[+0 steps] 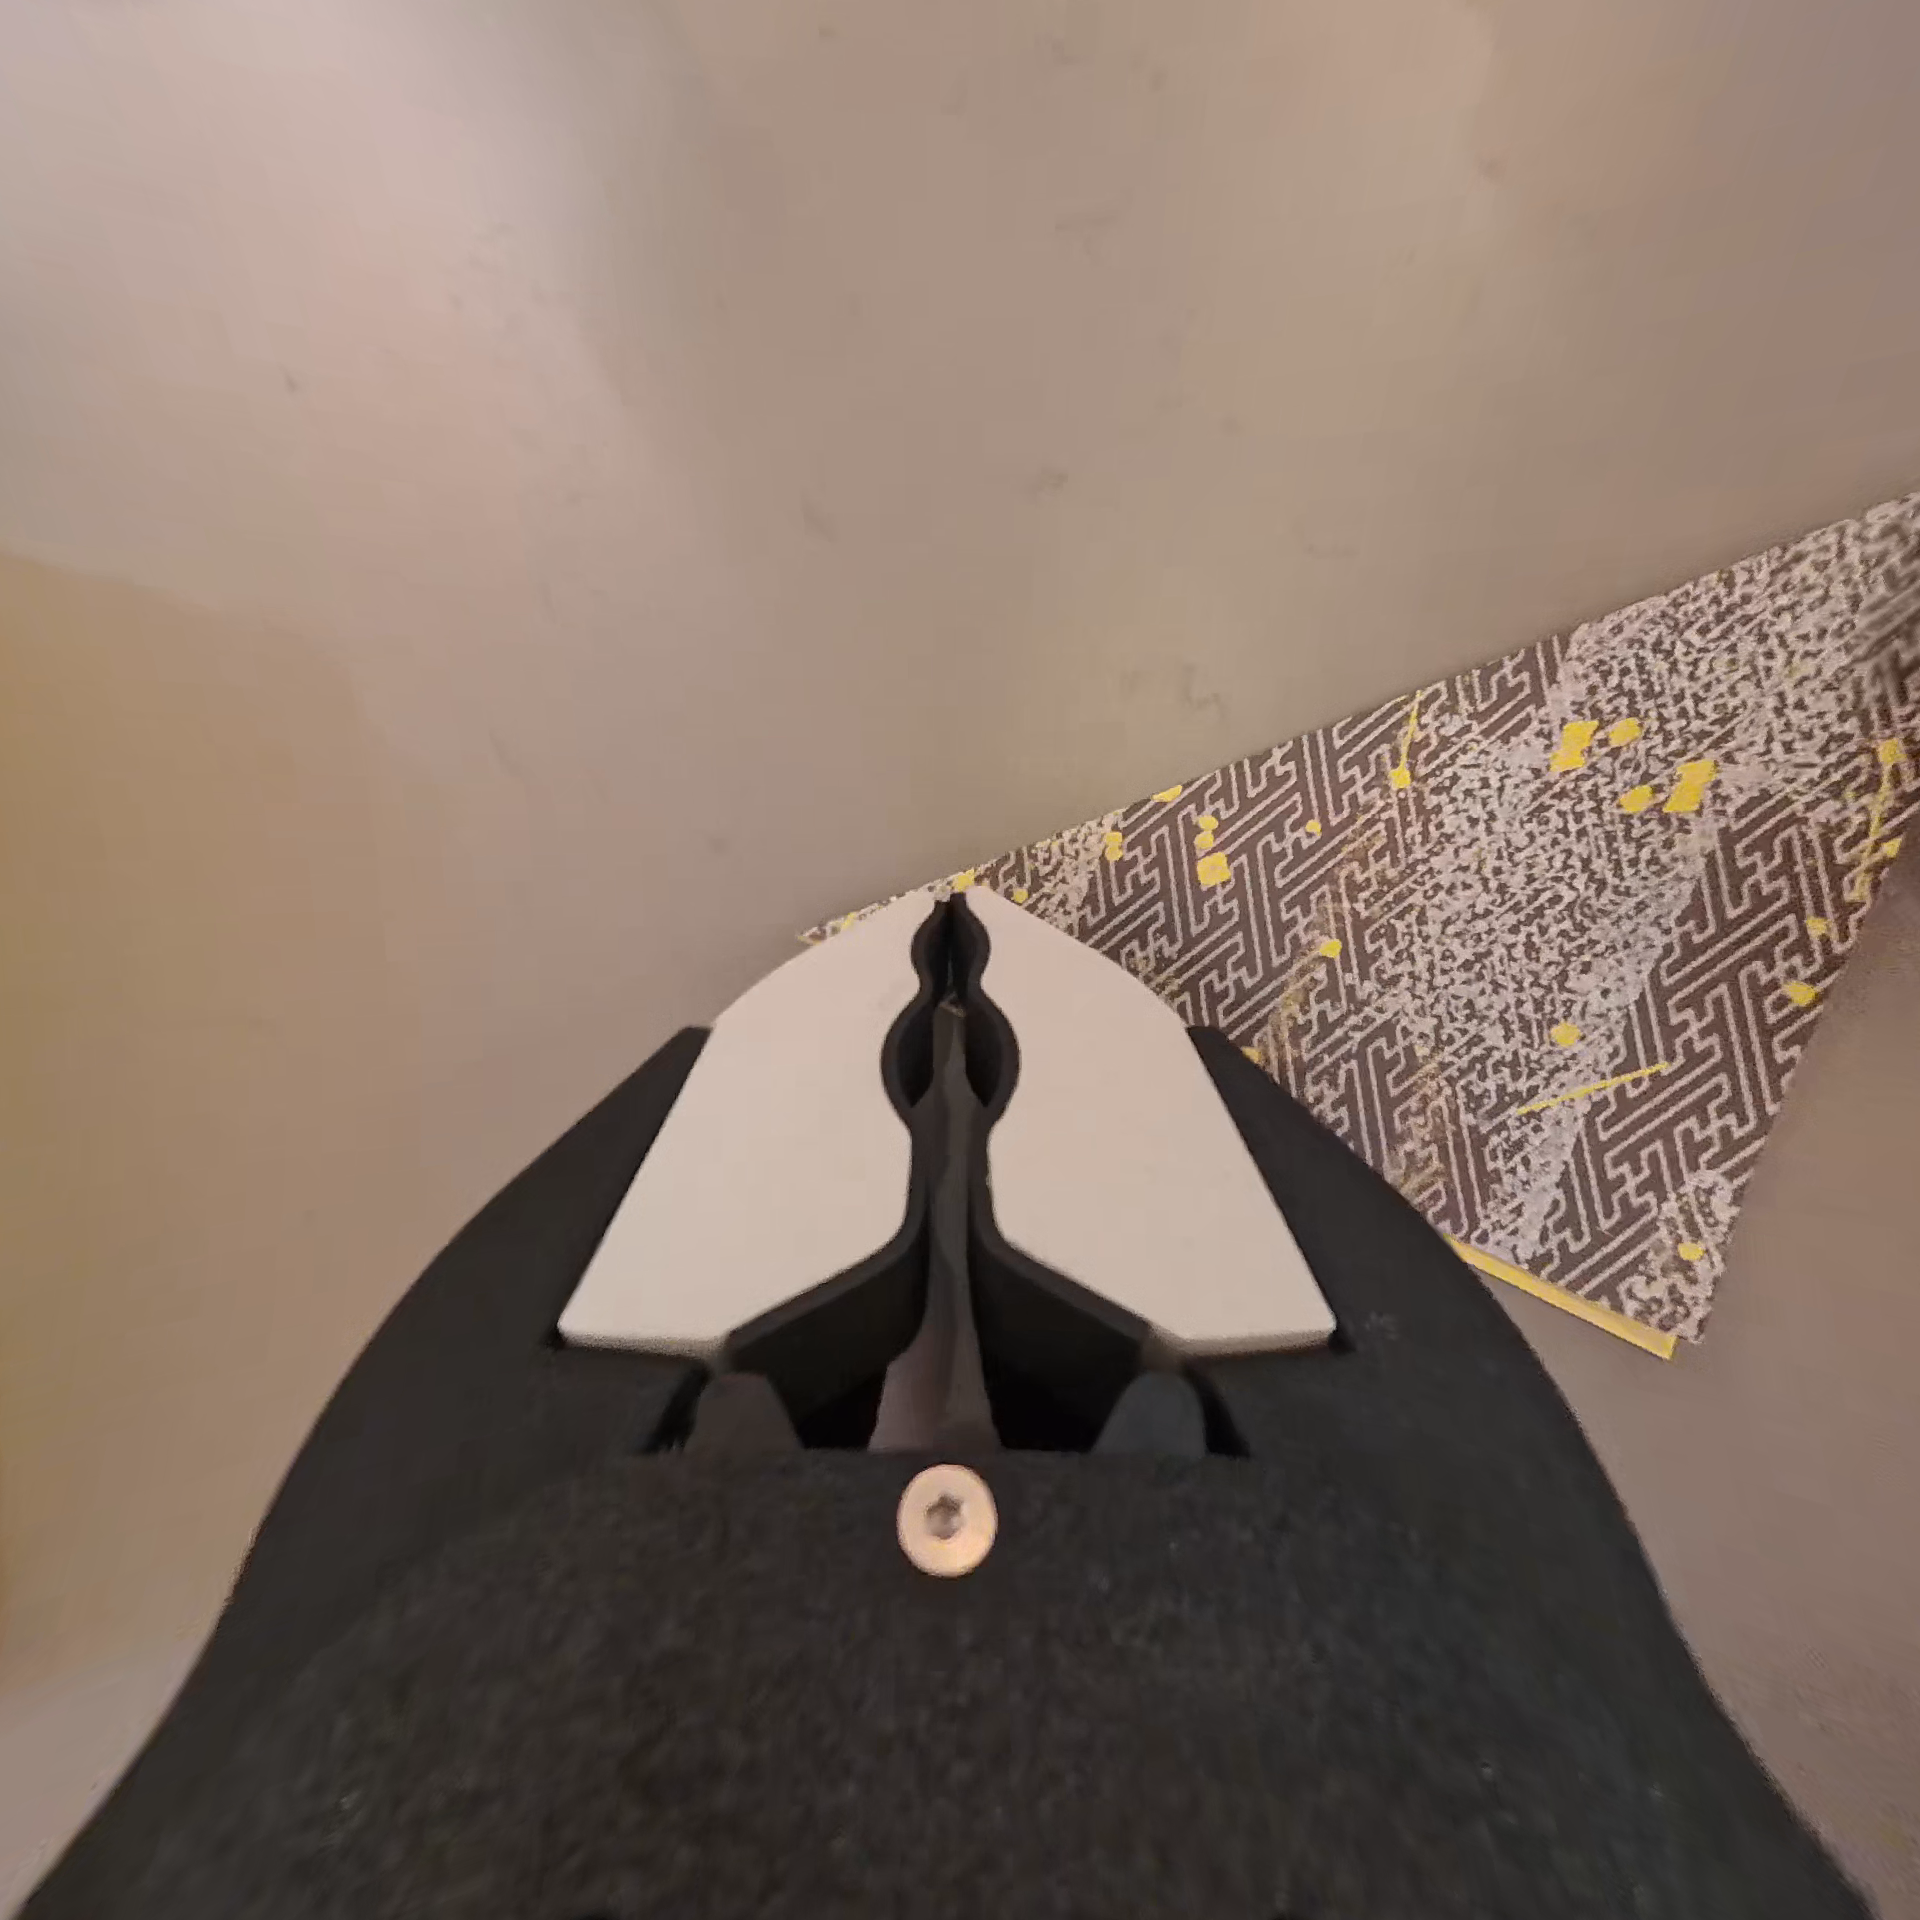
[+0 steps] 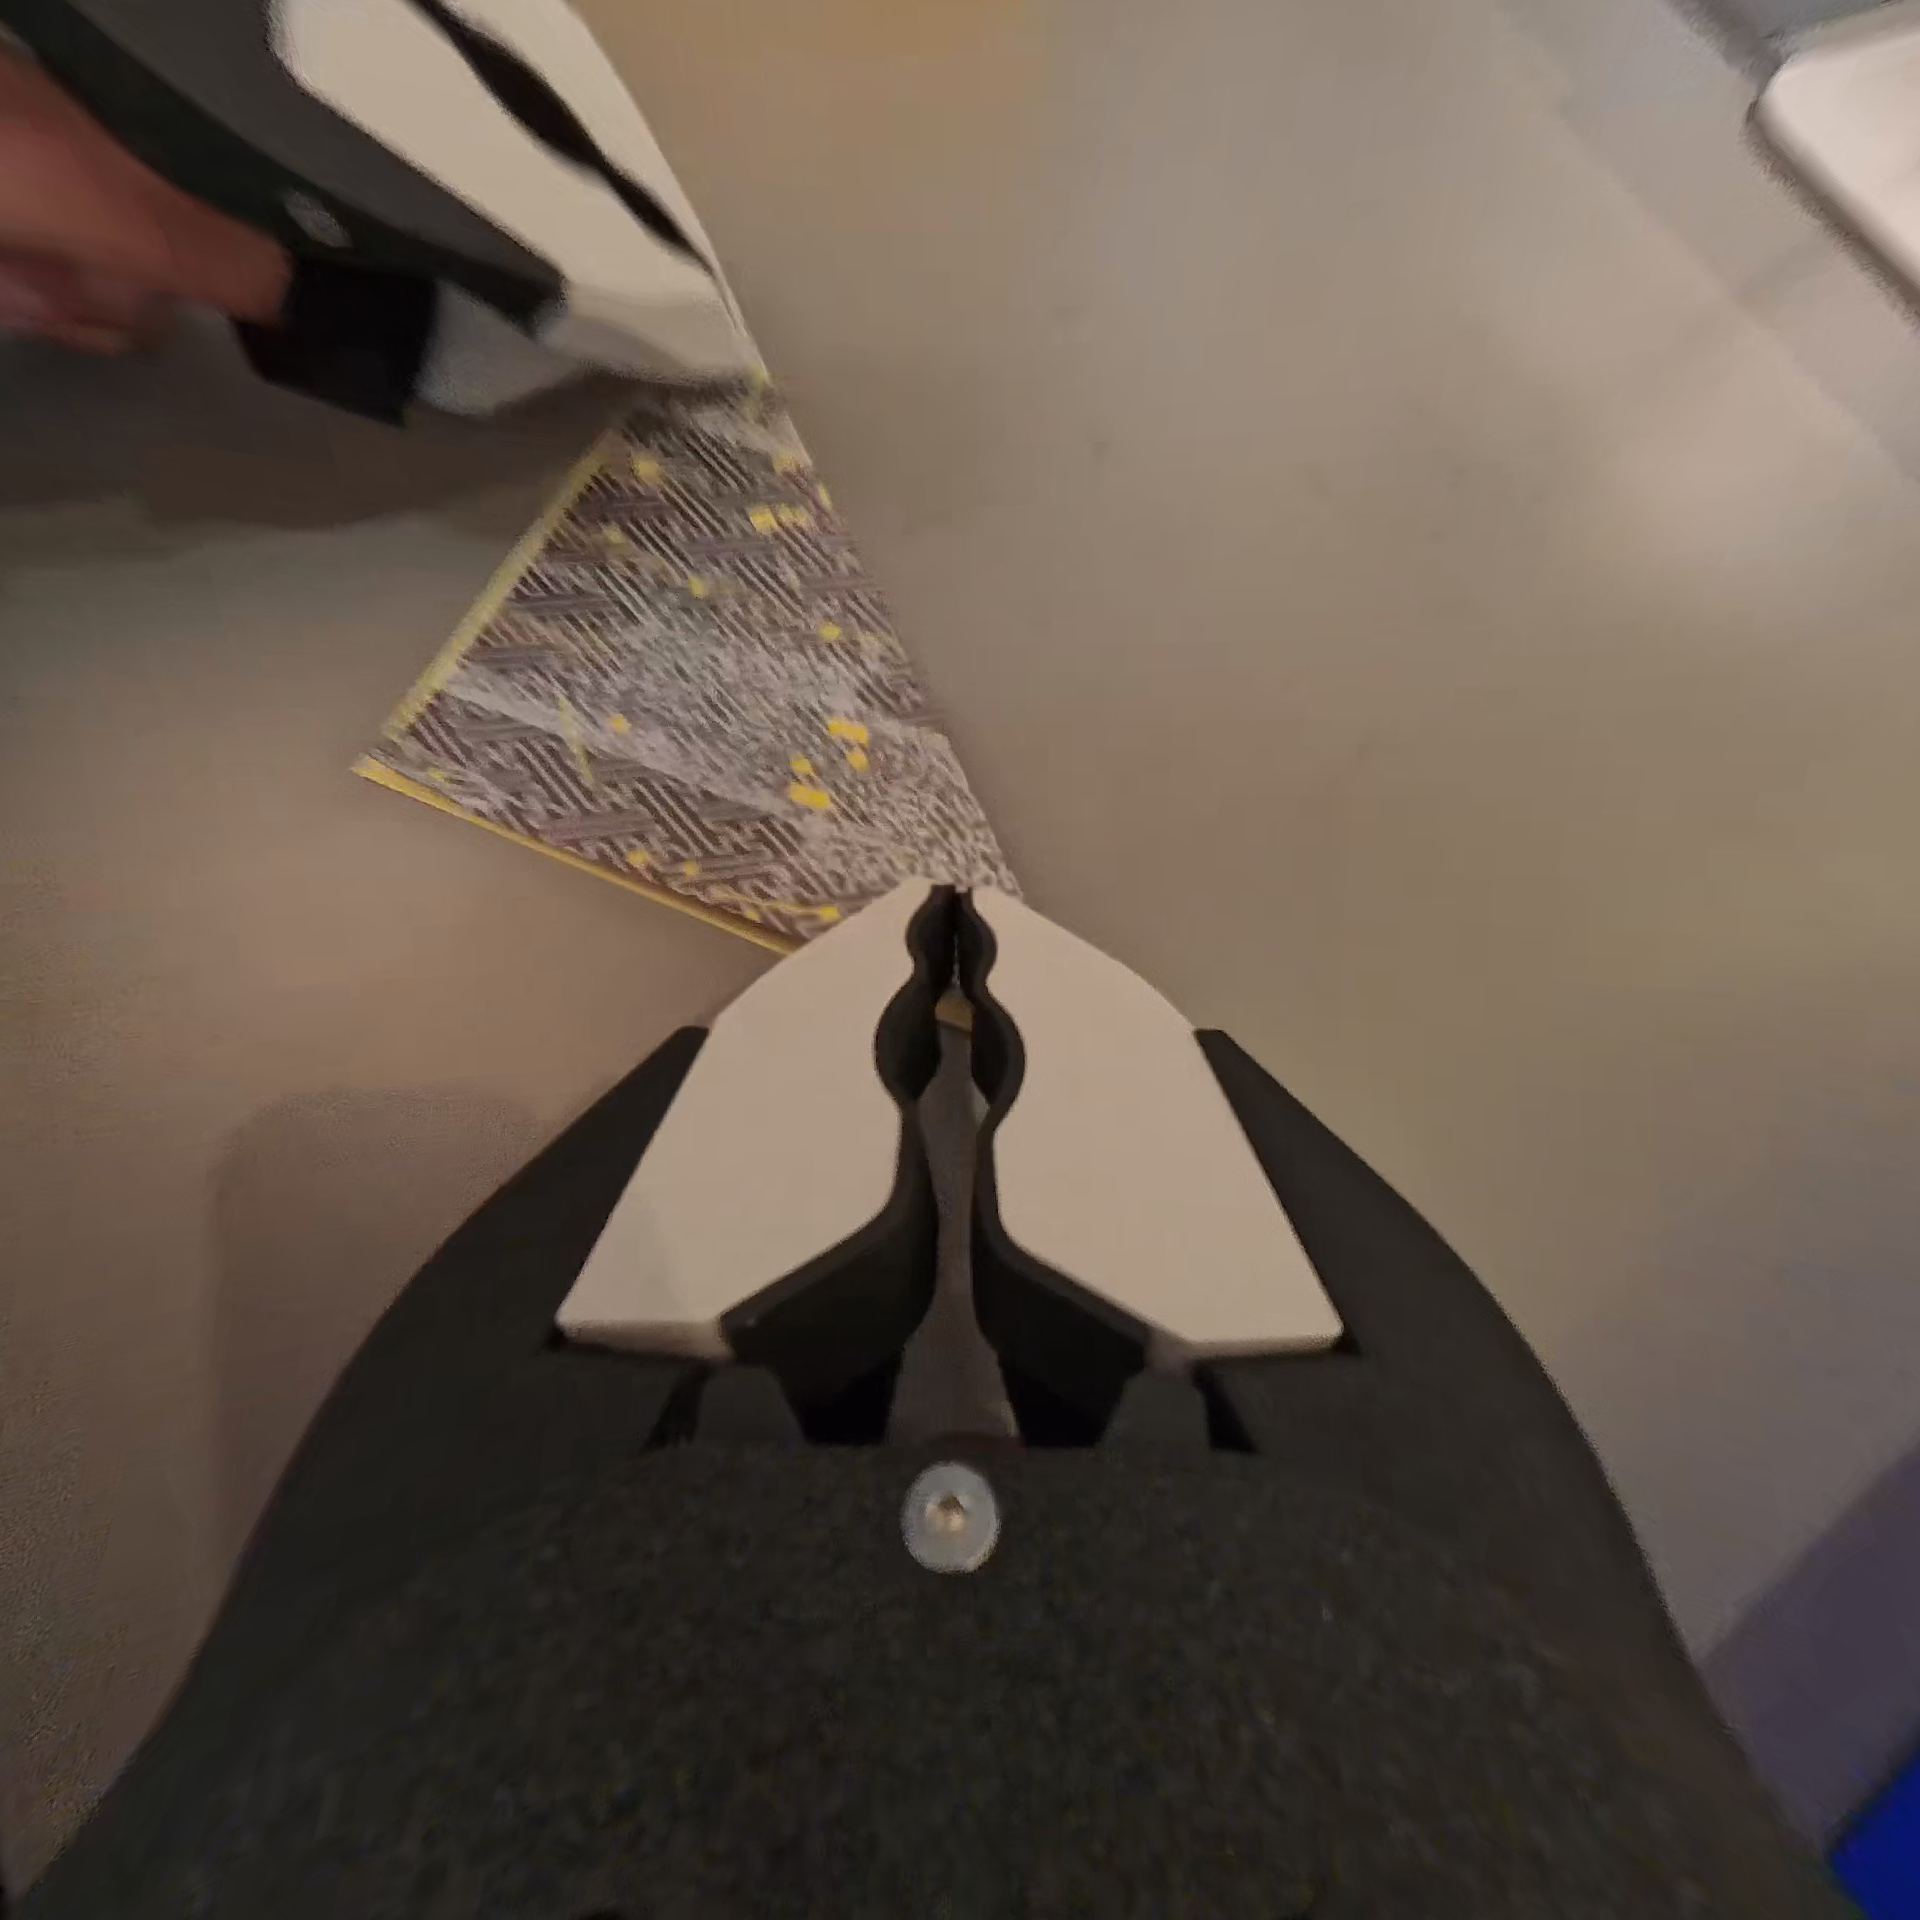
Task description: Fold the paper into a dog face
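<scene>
1. left wrist view: my left claw (image 1: 954, 906), white fingers in a black frame, is clenched on one sharp corner of the brown-and-silver patterned paper triangle with yellow flecks (image 1: 1538, 987).
2. right wrist view: my right claw (image 2: 954, 896) is clenched on the opposite corner of that paper (image 2: 707, 686).
3. the paper lies on the plain beige desk (image 2: 1351, 623), a yellow underside showing along its edges.
4. a hand (image 2: 94, 249) holding the left claw is blurred.

Bare table (image 1: 727, 520) lies open beyond the folded paper (image 1: 1507, 935). The left gripper (image 1: 954, 906) and right gripper (image 2: 954, 891) block its two pinched corners.
</scene>
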A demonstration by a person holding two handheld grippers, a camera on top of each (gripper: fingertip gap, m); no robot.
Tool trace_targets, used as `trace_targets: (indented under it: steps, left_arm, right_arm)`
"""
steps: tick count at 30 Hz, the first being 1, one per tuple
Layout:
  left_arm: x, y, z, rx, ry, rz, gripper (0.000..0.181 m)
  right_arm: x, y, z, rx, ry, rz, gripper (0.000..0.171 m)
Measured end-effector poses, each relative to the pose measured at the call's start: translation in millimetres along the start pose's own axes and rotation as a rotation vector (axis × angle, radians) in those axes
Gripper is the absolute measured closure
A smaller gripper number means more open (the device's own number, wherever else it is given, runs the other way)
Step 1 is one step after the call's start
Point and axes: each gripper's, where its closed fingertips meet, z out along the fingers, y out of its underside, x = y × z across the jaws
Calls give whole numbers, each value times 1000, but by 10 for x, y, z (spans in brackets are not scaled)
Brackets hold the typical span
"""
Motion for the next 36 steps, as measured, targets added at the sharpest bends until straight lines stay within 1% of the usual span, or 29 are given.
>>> trace_targets:
  steps: [1, 2, 5, 8, 9, 10, 12, 13, 15, 17, 20, 23, 26, 29, 36]
  left_arm:
    - [16, 17, -19, -3, 15, -25, 181]
    - [37, 38, -41, -6, 35, -43, 181]
    - [114, 51, -165, 24, 116, -71, 181]
    - [342, -102, -357, 134, 287, -59, 181]
    - [436, -136, -387, 149, 347, -51, 181]
    - [530, -143, -384, 144, 400, -43, 181]
    - [628, -93, -279, 100, 437, -39, 180]
    - [657, -41, -215, 65, 438, -33, 180]
    - [627, -1, -146, 32, 386, -6, 181]
    - [587, 25, -134, 16, 343, 44, 181]
    - [494, 57, -141, -9, 307, 58, 181]
    - [383, 74, -139, -44, 313, 27, 181]
    - [182, 85, -113, -75, 291, 9, 181]
    - [155, 94, -119, -107, 339, -14, 181]
    - [85, 110, -120, -142, 294, -13, 181]
  right_arm:
    - [42, 89, 56, -57, -2, -10, 171]
    - [85, 163, 90, -101, 2, -25, 171]
    - [110, 161, 88, -103, -45, -45, 171]
    - [108, 164, 84, -122, -72, -120, 171]
    - [108, 164, 84, -134, -76, -140, 171]
    - [107, 164, 83, -138, -74, -152, 171]
    - [103, 167, 78, -119, -68, -152, 171]
    - [102, 172, 73, -113, -70, -150, 171]
    - [108, 178, 67, -105, -66, -152, 171]
    - [126, 183, 64, -114, -55, -167, 171]
    - [156, 170, 83, -118, -44, -184, 171]
    - [162, 168, 87, -102, -65, -162, 171]
    - [161, 169, 87, -88, -77, -156, 171]
    - [171, 165, 94, -90, -75, -157, 171]
    - [190, 158, 103, -83, -87, -146, 171]
